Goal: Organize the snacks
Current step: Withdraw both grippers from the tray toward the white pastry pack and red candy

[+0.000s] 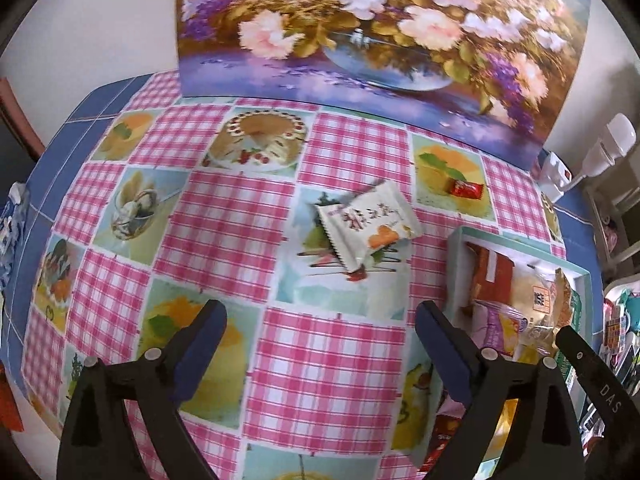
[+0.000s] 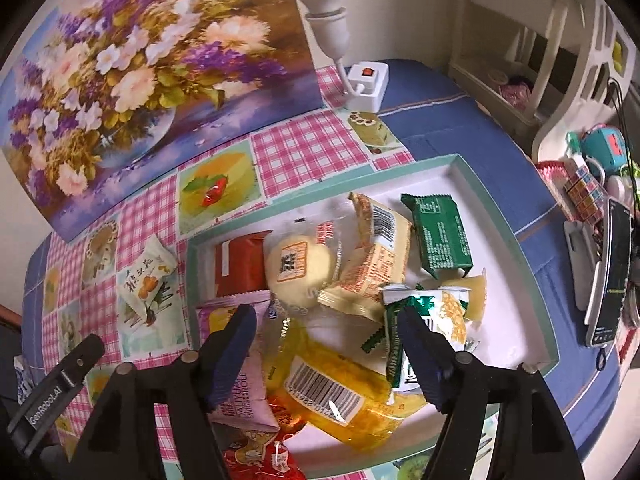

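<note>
The right gripper [image 2: 326, 354] is hovering over the teal tray [image 2: 516, 236], fingers apart and gripping nothing, with gathered snacks [image 2: 344, 264] piling beneath. The left gripper [image 1: 320, 340] is hanging empty, fingers wide, likely lining up on the white packet [image 1: 366, 226] at twelve o'clock; the red candy [image 1: 466, 189] is lying farther at one o'clock on the desk [image 1: 224, 216].

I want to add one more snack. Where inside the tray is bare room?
The tray is bare along its far wall, behind the green packet, and in the right corner beside the green-and-white packet. The left and near parts are crowded with piled snacks.
</note>
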Demonstrator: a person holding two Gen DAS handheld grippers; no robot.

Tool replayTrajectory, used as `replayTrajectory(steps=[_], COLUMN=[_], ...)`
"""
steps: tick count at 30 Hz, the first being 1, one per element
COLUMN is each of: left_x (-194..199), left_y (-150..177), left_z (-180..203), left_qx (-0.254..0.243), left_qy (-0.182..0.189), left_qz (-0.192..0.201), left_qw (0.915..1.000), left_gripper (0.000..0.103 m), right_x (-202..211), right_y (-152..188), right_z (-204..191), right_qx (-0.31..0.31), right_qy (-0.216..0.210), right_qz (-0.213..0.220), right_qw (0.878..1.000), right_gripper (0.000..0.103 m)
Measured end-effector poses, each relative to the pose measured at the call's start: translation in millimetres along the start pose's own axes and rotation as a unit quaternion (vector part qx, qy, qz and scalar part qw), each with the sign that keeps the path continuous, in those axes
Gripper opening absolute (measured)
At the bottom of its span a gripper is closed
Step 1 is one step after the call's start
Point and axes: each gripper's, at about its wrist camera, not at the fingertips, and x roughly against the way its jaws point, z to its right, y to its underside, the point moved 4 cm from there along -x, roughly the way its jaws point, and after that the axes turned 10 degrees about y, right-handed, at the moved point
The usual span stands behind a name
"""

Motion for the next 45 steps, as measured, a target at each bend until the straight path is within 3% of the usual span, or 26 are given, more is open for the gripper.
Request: replayTrajectory(steps=[13, 14, 16, 23, 29, 39, 45], left_x=[-5.0, -5.4, -5.7, -6.0, -5.5, -4.0, -11.4], left_y=[7.5, 7.0, 5.6, -6.8, -24.1, -53.2, -69.1], left_z=[-56.4, -59.2, -64.8, -77.1, -82.2, -91.2, -95.8], left_qx=[0.056, 0.058, 0.061, 0.051, 0.046, 0.031, 0.023], left_qy=[-0.003, -0.003, -0.002, -0.013, -0.015, -0.013, -0.012], left_qz=[-0.016, -0.017, -0.017, -0.01, 0.006, 0.038, 0.051], left_qw=[0.9983, 0.9982, 0.998, 0.9985, 0.9988, 0.9987, 0.9984], left_gripper=[0.096, 0.096, 0.096, 0.096, 0.099, 0.099, 0.099], right_x=[-3.7, -3.9, -5.0, -7.9, -8.9, 12.1, 10.3], right_y=[4.0, 4.3, 5.5, 5.0, 3.0, -19.7, -36.5], right_z=[-27.1, -28.6, -30.3, -33.8, -43.2, -54.3, -66.5], right_qx=[0.048, 0.048, 0.046, 0.042, 0.041, 0.025, 0.031], right_qy=[0.031, 0.03, 0.028, 0.027, 0.008, -0.036, -0.07], right_qz=[0.017, 0.017, 0.015, 0.015, 0.023, 0.078, 0.074], right_qw=[0.998, 0.998, 0.998, 0.999, 0.999, 0.996, 0.994], right_gripper=[0.08, 0.083, 0.099, 0.103, 0.103, 0.103, 0.103])
